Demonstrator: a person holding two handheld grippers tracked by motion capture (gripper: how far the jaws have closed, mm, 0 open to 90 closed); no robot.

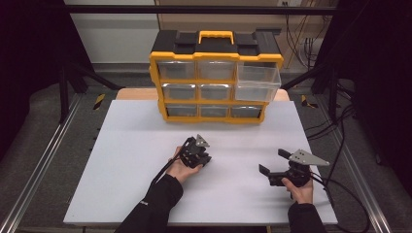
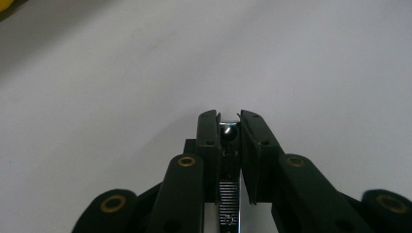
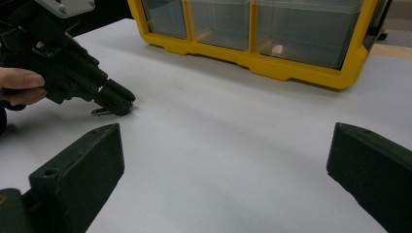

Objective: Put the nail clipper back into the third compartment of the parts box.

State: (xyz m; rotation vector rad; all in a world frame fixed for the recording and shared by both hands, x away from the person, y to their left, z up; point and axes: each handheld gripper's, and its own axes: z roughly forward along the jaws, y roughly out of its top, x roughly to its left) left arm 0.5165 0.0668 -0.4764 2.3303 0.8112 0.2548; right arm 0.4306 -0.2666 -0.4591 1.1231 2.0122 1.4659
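Left gripper (image 2: 228, 119): jaws pinched onto a small shiny metal nail clipper (image 2: 228, 194), which lies between the pads and runs back under the gripper body.
Right gripper (image 3: 223, 160): jaws wide apart, nothing between them, resting on the white table sheet (image 1: 136, 160) off to the side of the left one.
Grip risk: the clipper seems caught near its tip only, though the dark view makes this uncertain; smooth steel could pivot or slide out on lifting.
Target risk: the clear pulled-out drawer (image 1: 257, 82) of the yellow-and-black organiser cabinet (image 1: 216, 77) lies well ahead of the left gripper; a loose hold may drop the clipper short.
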